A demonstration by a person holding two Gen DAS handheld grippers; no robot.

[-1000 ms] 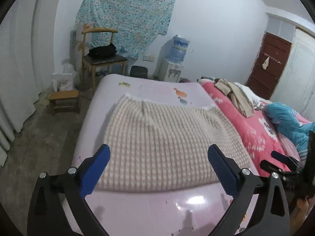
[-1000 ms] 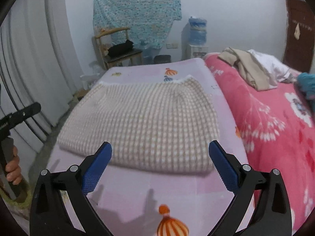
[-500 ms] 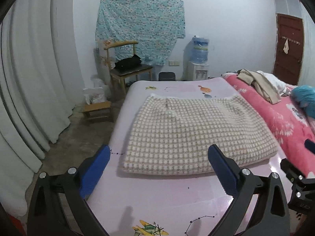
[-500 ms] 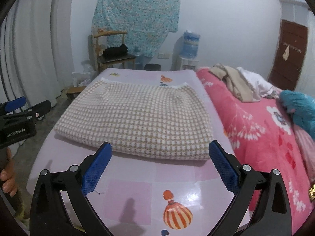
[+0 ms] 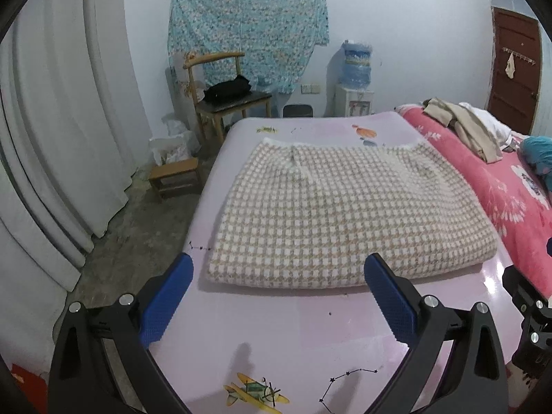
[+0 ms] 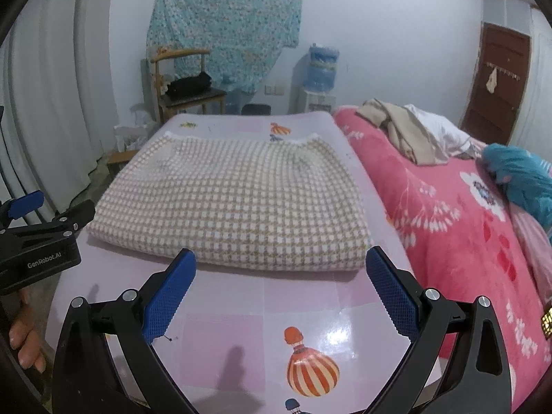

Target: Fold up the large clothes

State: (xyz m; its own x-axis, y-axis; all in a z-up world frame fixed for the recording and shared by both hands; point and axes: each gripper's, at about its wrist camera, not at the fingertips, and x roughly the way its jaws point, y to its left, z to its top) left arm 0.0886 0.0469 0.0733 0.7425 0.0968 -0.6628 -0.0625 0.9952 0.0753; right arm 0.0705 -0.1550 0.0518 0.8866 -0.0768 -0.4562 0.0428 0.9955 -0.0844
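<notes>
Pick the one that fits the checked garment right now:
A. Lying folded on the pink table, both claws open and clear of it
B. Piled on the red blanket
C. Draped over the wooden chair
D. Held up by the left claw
A: the garment lies folded flat on the table, and the left claw and right claw are open, short of its near edge.

A home bedroom: bed [image 5: 310, 327] with pink blanket [image 6: 448, 224], wooden chair [image 5: 224, 100], water dispenser [image 5: 357, 79], curtains [image 5: 51, 120].
</notes>
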